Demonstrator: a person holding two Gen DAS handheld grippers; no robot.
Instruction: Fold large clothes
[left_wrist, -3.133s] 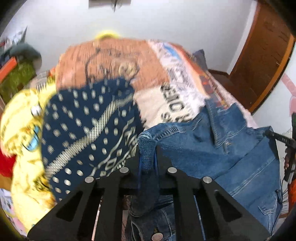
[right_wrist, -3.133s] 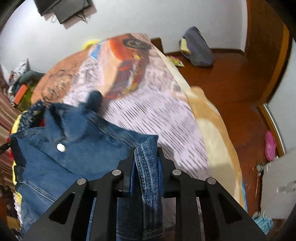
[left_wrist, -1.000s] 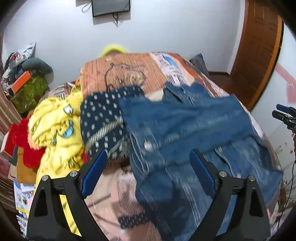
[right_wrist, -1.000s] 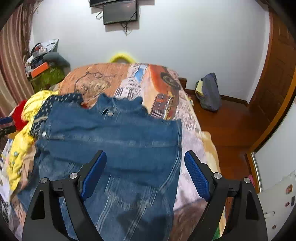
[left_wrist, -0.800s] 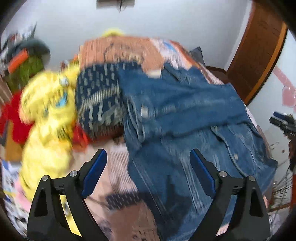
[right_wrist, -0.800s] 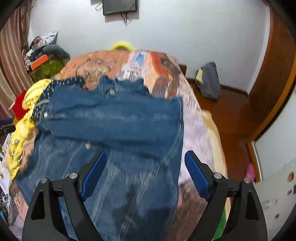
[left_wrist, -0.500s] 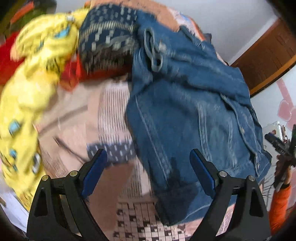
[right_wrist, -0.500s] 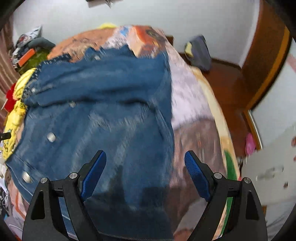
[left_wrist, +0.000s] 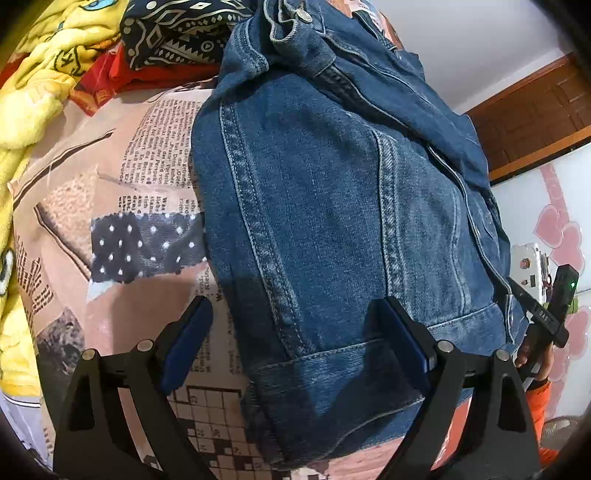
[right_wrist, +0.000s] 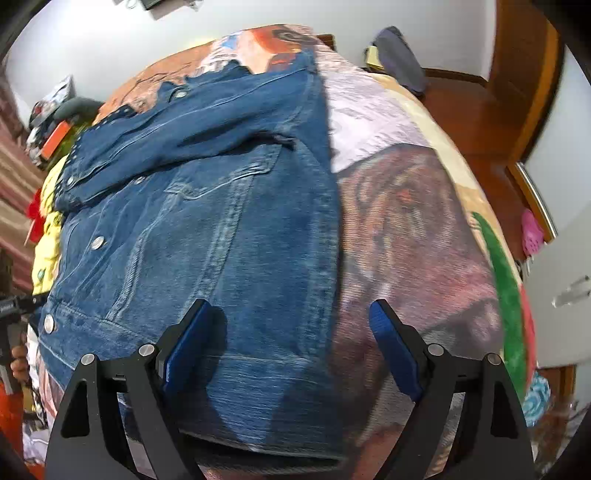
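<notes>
A blue denim jacket lies spread on the bed, its sleeves folded across the upper part. It also shows in the right wrist view. My left gripper is open and empty, low over the jacket's hem at its left corner. My right gripper is open and empty, low over the hem at the jacket's right edge. The right gripper's body also shows at the right edge of the left wrist view.
The bed has a patchwork newspaper-print cover. A yellow blanket, red cloth and a dark patterned garment are piled at the jacket's left. Wooden floor, a dark bag and a door lie right of the bed.
Both grippers let go of the jacket's sleeves, opened, and moved down and close to the jacket's hem. The jacket now lies flat with sleeves folded across.
</notes>
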